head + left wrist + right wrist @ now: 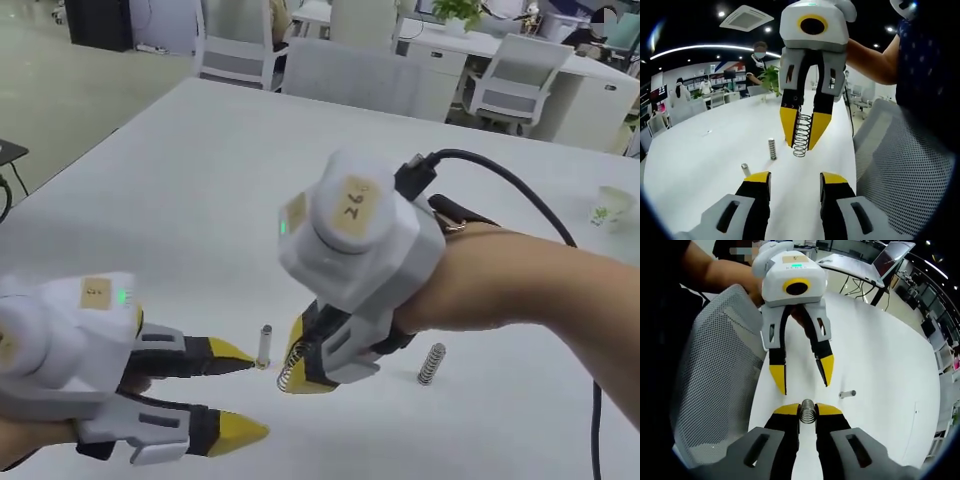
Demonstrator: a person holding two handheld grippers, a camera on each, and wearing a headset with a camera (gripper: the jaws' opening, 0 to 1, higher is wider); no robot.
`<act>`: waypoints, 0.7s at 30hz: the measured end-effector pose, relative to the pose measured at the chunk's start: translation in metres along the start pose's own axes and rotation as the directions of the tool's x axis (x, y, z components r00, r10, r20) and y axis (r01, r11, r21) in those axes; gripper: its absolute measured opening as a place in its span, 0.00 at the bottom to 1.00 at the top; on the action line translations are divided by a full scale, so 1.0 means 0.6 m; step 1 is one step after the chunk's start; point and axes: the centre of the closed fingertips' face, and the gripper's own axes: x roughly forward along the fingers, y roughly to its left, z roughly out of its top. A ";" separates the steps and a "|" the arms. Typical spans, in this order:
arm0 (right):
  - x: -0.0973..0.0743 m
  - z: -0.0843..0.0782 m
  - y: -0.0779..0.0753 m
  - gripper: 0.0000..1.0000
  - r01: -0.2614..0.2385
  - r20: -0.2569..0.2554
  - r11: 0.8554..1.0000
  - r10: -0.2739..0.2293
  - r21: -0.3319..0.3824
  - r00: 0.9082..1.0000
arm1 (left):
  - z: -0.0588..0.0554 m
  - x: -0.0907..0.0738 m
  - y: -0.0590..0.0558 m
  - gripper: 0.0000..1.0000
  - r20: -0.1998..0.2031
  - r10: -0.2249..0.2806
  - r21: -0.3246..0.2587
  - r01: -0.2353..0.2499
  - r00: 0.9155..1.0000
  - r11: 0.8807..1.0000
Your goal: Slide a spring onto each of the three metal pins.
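My right gripper (303, 370) is shut on a coil spring (289, 366), which hangs tilted just right of a bare upright metal pin (265, 345) on the white table (200, 190). In the right gripper view the spring (808, 411) sits end-on between the yellow tips of the right gripper (808, 414). A second spring (431, 363) stands on the table further right; whether a pin is inside it I cannot tell. My left gripper (240, 392) is open and holds nothing, its tips just left of the pin (745, 169). The left gripper view faces the held spring (802, 134).
A paper cup (610, 208) stands at the table's far right. Office chairs (240, 50) and desks line the far edge. A black cable (510, 190) trails from the right gripper. A mesh chair back (900, 170) is close by the near side of the table.
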 end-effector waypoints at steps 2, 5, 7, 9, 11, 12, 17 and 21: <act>0.000 -0.001 -0.002 0.09 0.003 -0.004 1.000 -0.003 0.000 1.000 | -0.003 -0.003 0.003 0.37 -0.001 0.011 -0.008 -0.011 1.000 1.000; 0.000 -0.003 -0.005 0.09 0.005 -0.010 1.000 -0.005 0.000 1.000 | -0.009 -0.007 0.006 0.40 -0.004 0.022 -0.016 -0.022 1.000 1.000; -0.001 -0.004 -0.007 0.09 0.006 -0.009 1.000 -0.006 0.001 1.000 | -0.012 -0.010 0.008 0.41 -0.005 0.031 -0.022 -0.031 1.000 0.999; -0.002 -0.004 -0.010 0.09 0.009 -0.009 1.000 -0.009 0.002 1.000 | -0.014 -0.013 0.010 0.43 -0.003 0.041 -0.029 -0.041 0.999 0.999; -0.003 -0.004 -0.012 0.09 0.012 -0.010 1.000 -0.012 0.002 1.000 | -0.016 -0.016 0.013 0.45 -0.003 0.051 -0.035 -0.051 0.999 0.998; -0.003 -0.004 -0.014 0.09 0.013 -0.010 1.000 -0.013 0.003 1.000 | -0.017 -0.017 0.014 0.47 -0.003 0.056 -0.038 -0.056 0.998 0.998; -0.004 -0.006 -0.018 0.09 0.015 -0.015 1.000 -0.015 0.004 1.000 | -0.020 -0.022 0.018 0.52 -0.002 0.076 -0.049 -0.076 0.997 0.996; -0.004 -0.007 -0.024 0.09 0.018 -0.021 1.000 -0.018 0.005 1.000 | -0.024 -0.025 0.019 0.53 -0.002 0.084 -0.057 -0.084 0.996 0.995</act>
